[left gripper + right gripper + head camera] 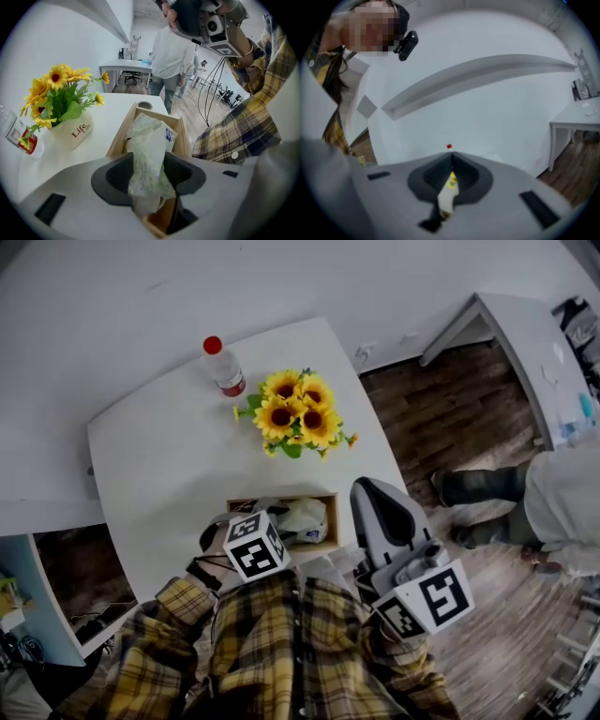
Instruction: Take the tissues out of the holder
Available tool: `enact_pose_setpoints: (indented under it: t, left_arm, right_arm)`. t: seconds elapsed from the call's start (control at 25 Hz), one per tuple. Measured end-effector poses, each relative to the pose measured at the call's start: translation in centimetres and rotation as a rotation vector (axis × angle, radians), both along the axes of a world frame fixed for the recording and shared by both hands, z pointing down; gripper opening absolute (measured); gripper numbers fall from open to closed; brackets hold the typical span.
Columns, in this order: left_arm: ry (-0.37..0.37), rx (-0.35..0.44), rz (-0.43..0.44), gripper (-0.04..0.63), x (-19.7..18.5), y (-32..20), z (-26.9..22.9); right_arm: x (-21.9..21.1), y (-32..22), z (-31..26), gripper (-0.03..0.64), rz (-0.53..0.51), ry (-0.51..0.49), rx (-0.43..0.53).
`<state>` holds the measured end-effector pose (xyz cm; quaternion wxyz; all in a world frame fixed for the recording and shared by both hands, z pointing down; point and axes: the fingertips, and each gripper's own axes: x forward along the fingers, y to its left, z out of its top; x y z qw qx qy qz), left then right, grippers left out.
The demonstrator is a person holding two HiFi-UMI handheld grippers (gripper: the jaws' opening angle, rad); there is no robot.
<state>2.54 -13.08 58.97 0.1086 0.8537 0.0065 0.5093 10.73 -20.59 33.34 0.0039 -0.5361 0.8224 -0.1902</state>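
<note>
We're clamping the left gripper (148, 169) on the tissue pack (151, 138) — its far end is lying in the wooden holder (118, 137) just ahead. The right gripper (451, 158) is hanging alongside — jaws closed, empty.

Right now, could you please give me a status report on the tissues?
Left gripper shut on tissues, which sit partly in the wooden holder. Right gripper shut, empty, to the holder's right. Flowers and bottle stand apart, behind.

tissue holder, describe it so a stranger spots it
On the white table, look at the edge nearest the person, in front of the sunflowers. The tissue holder is the open box there, the only wooden thing, with crumpled tissues inside.
</note>
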Motion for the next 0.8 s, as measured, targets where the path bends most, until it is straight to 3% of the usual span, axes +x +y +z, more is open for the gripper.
enact_pose_setpoints:
  t: [0.36,0.52,0.8]
  left_arm:
    - [-0.115,-0.009,0.069,0.201,0.2,0.8,2.9]
    - [-0.164,0.025,0.084,0.179,0.1,0.9,4.0]
    - [-0.160,0.035,0.049,0.126,-0.1,0.2,3.9]
  right_arm:
    - [1.5,0.1,0.3,0.010,0.042,-0.014,-0.007]
    - [1.5,0.3,0.6,0.011,0.047,-0.018,-0.015]
    - [1.2,0.3,0.4,0.011,0.027,0.002,-0.019]
